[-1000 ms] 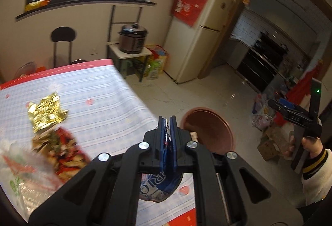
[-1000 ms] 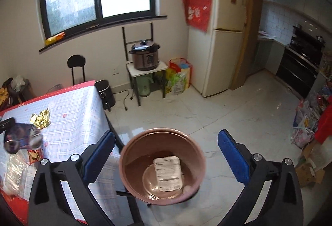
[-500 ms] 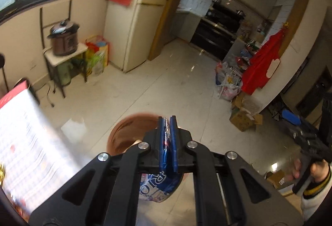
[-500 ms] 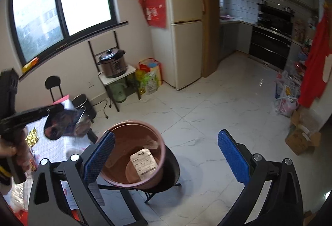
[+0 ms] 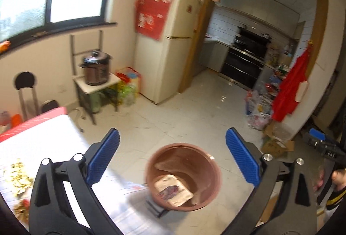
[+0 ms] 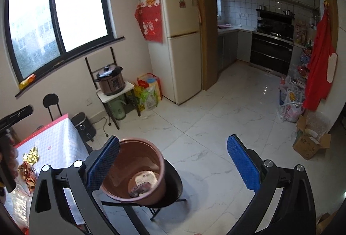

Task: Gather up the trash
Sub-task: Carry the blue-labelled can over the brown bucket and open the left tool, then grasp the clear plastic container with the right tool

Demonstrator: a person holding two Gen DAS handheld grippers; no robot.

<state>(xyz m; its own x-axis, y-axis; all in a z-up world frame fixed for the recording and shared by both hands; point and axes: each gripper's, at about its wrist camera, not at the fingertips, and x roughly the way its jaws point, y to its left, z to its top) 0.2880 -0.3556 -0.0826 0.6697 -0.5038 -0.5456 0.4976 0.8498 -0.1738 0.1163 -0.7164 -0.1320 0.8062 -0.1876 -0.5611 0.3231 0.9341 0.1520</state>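
A brown plastic bin [image 5: 183, 174] stands on a black stool beside the table; it also shows in the right wrist view [image 6: 135, 170]. Inside lie a white packet [image 5: 173, 188] and a dark wrapper on it [image 6: 140, 188]. My left gripper [image 5: 172, 157] is open and empty, above the bin. My right gripper [image 6: 172, 161] is open and empty, to the right of the bin and above it. A gold foil wrapper [image 6: 32, 154] and a red snack wrapper [image 6: 27, 173] lie on the checked table [image 6: 60, 140].
A black stool [image 6: 170, 189] carries the bin. A fridge [image 6: 177, 47], a rice cooker on a small stand [image 6: 110, 80], shopping bags [image 6: 148, 92] and a small black bin [image 6: 83, 127] line the far wall. Boxes and bags [image 6: 307, 137] sit at the right.
My left gripper opened and let go of the blue wrapper, which now lies in the bin. Both views swung a little; the left one now looks down on the bin.
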